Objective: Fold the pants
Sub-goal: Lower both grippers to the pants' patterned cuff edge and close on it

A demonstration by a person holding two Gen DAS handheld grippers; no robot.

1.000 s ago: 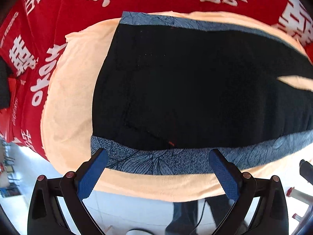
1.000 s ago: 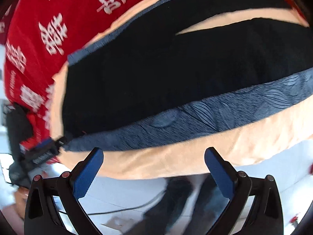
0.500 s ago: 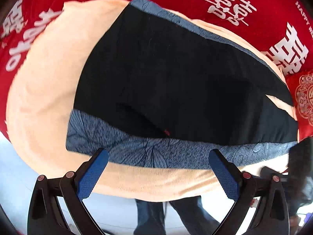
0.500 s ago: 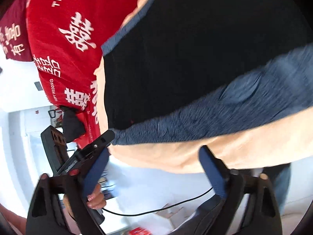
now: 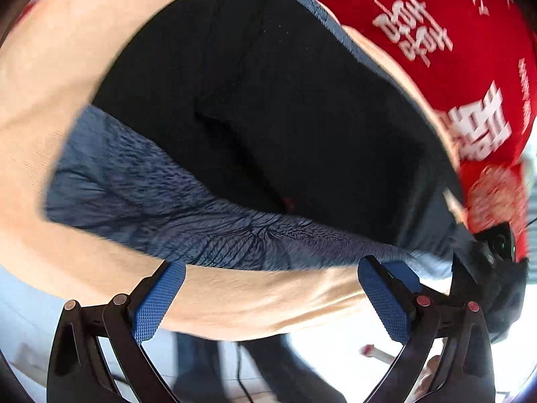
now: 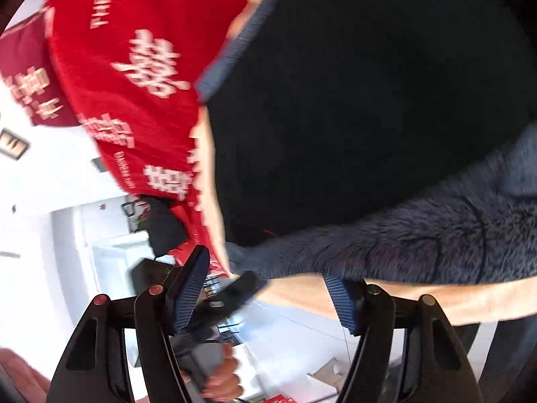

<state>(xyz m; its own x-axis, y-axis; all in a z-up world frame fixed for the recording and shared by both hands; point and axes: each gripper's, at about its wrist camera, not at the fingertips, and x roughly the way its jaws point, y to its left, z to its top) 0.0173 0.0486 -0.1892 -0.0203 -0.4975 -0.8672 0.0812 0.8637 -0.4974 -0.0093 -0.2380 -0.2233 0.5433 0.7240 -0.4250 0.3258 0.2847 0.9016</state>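
On the peach cloth (image 5: 50, 67), pants (image 5: 285, 117) lie flat.

Black pants (image 5: 285, 107) with a blue-grey patterned side stripe (image 5: 188, 225), spread flat on a peach cloth; the stripe runs along the near edge.

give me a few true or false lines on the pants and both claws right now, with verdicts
1. The left claw is open. True.
2. The pants are black with a blue patterned strip along the near edge. True.
3. The right claw is shut on the pants. False: its jaws stand apart with no cloth between them.
4. The pants lie straight on the red cloth. False: a peach towel lies under them, over the red cloth.
5. The red cloth is plain. False: it bears pale printed characters.
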